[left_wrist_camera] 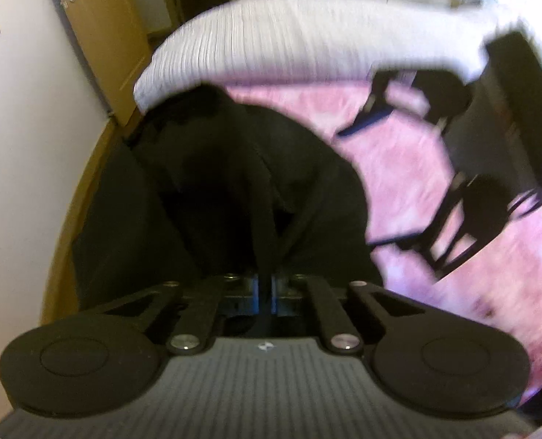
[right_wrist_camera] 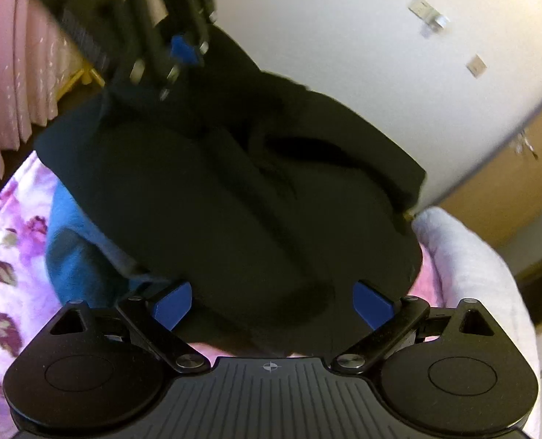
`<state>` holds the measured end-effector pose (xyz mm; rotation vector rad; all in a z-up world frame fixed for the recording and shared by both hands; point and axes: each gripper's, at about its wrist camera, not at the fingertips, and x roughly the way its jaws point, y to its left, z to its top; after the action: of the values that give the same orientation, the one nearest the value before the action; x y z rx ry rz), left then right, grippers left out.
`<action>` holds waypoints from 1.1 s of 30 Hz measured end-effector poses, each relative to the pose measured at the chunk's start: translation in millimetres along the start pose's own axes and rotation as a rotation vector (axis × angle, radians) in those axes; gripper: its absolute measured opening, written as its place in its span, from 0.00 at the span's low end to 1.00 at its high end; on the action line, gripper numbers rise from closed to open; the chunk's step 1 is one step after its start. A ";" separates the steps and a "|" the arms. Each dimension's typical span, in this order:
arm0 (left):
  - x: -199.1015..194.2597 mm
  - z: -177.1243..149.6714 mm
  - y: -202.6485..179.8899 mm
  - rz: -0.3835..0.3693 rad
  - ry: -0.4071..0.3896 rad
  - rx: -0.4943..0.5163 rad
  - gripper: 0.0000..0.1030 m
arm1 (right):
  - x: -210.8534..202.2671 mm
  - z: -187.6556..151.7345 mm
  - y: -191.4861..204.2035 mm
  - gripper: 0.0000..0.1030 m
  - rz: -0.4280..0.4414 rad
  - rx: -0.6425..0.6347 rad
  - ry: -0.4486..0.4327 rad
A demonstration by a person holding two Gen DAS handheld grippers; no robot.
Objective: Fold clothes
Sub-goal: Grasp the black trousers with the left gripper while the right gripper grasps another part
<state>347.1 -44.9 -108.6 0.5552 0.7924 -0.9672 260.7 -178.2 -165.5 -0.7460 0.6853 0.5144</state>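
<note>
Black garment (left_wrist_camera: pixel 234 183) pinched in left gripper (left_wrist_camera: pixel 267 287), between right gripper's (right_wrist_camera: pixel 272 303) spread jaws.

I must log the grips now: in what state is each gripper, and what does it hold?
Left gripper: closed on a fold of the black garment.
Right gripper: open, holding nothing; the black garment lies between its fingers.

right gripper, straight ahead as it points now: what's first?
Most likely the black garment: it fills the space between and ahead of the right gripper's open fingers, lying on the pink bedspread. Depth is unclear.
</note>
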 end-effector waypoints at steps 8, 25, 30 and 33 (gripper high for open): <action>-27.1 20.5 37.3 -0.055 -0.151 -0.069 0.02 | 15.0 18.5 -23.1 0.18 -0.052 -0.003 -0.033; -173.8 159.5 -104.2 -0.113 -0.568 0.212 0.01 | -255.5 -29.4 -115.6 0.01 -0.563 0.234 -0.228; -189.9 142.2 -229.9 -0.251 -0.554 0.271 0.01 | -373.0 -118.2 -49.7 0.01 -0.602 0.299 -0.191; -197.2 119.0 -307.3 -0.372 -0.496 0.244 0.01 | -440.1 -176.6 4.1 0.01 -0.582 0.347 -0.139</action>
<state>51.2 -175.8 98.2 0.3540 0.3343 -1.4875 -103.4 -388.5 53.9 -0.5394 0.3838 -0.0866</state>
